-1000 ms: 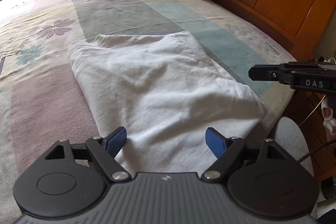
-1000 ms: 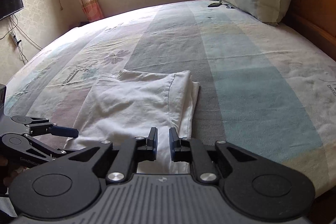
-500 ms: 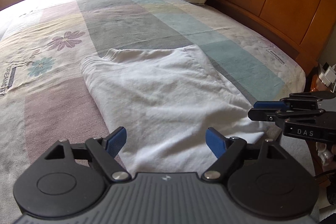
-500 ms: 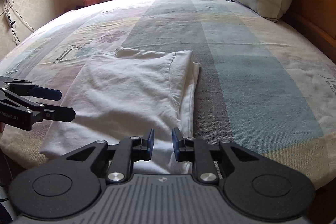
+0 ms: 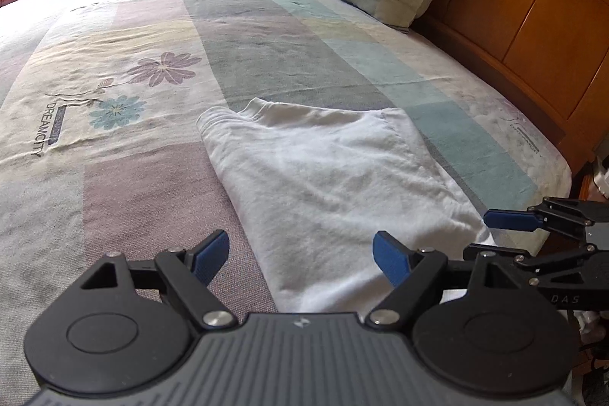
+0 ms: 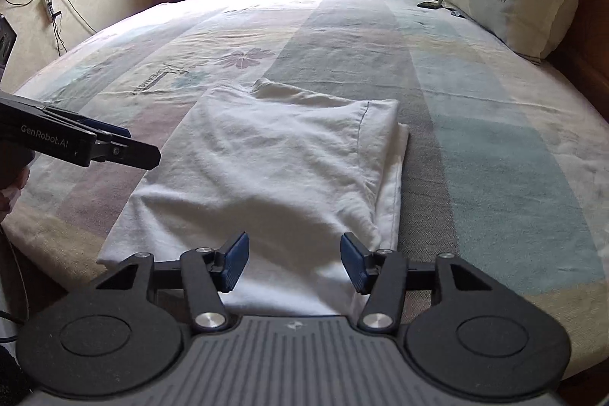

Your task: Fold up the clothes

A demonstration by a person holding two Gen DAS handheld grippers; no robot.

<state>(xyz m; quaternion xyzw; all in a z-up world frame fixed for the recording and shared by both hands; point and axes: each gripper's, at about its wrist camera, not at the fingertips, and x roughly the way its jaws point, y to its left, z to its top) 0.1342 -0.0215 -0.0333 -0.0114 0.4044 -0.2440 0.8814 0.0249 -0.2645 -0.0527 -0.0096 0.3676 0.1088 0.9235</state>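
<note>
While both the left hand-held gripper [image 5: 300, 255] and right hand-held gripper [image 6: 295, 261] hover wide open and empty, the white shirt [image 6: 266, 170] lies part-folded on the bed [image 6: 475, 124]; any further fold wants both near corners pinched evenly

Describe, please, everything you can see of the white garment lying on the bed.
The white garment is soft, knit-looking cloth, wrinkled, folded lengthwise into a long strip lying flat on the patterned bedsheet near the bed's edge. A folded-over layer with a stitched hem lies on top along its right side, a lower layer peeking out beneath. A ribbed edge, probably the collar, shows at the far end. Both the left gripper and right gripper are open over its near end, gripping nothing.
</note>
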